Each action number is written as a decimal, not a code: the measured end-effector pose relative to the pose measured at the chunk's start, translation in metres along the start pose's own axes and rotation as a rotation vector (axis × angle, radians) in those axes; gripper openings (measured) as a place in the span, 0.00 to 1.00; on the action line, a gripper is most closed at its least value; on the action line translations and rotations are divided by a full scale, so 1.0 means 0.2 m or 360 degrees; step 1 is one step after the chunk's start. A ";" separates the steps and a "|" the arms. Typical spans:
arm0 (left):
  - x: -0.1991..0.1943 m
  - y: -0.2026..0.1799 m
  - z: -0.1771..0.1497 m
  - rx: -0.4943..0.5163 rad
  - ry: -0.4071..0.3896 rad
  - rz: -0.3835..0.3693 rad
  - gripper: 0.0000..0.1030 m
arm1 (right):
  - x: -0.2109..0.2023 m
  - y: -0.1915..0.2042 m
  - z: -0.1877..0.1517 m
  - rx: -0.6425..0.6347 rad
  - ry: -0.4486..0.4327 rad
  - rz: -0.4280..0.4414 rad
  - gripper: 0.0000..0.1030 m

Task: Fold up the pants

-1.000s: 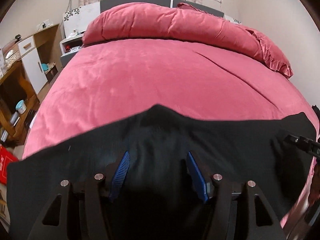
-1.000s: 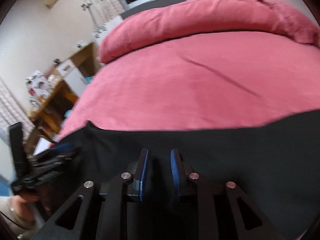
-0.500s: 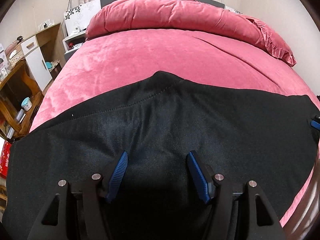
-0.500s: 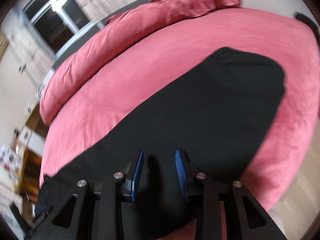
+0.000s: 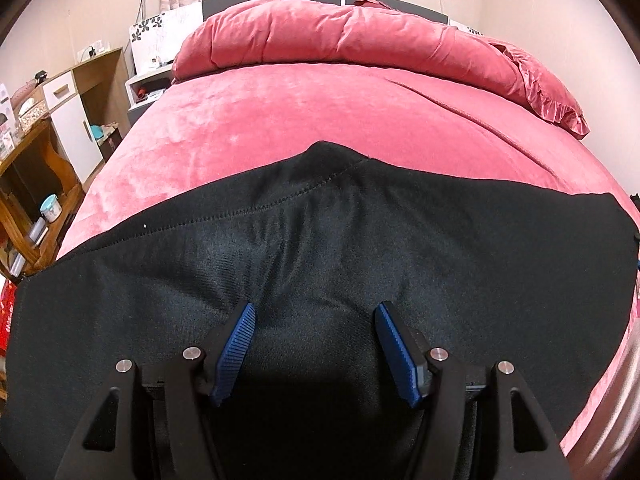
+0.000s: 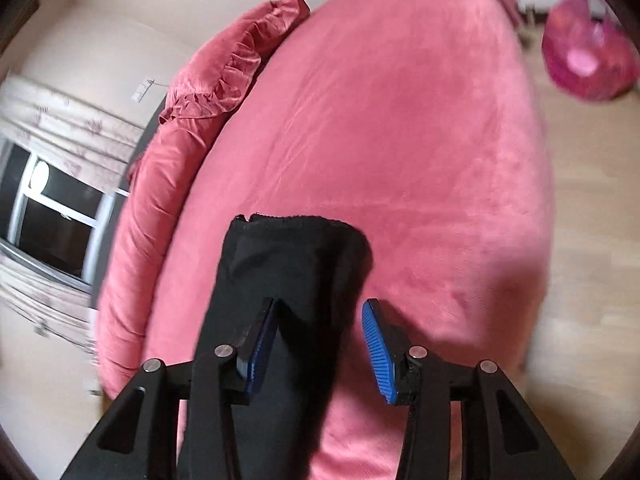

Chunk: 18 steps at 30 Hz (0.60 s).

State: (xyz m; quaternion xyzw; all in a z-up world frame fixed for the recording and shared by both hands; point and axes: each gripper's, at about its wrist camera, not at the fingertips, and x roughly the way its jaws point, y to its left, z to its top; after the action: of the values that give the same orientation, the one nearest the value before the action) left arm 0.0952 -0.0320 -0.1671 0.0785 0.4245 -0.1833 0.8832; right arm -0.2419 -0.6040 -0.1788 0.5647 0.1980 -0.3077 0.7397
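Spreading across a pink velvety bed (image 5: 320, 120), the black soft-knit pants (image 5: 320, 260) are lying flat near its foot edge. Over them, the left gripper (image 5: 315, 312) is hanging wide open, while the right gripper (image 6: 320, 308), its jaws having just been opening, is gaping around the hem end, pads not pressing. Limp and light, the cloth is likely asking for a pinch at that hem.

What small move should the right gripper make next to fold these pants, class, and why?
Probably ease forward and close on the hem end of the black pants. The right gripper, jaws just opened, has that leg end between its pads unpressed; the left gripper hovers open over the upper part.
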 end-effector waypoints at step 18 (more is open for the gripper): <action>0.02 0.00 0.01 0.0038 0.0008 -0.0013 0.64 | 0.23 -0.01 0.01 0.0281 -0.0050 0.0126 0.19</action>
State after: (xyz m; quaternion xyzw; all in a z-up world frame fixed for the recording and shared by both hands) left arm 0.0988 -0.0330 -0.1689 0.0878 0.4247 -0.1918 0.8804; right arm -0.2097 -0.6173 -0.2104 0.6303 0.1360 -0.3031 0.7017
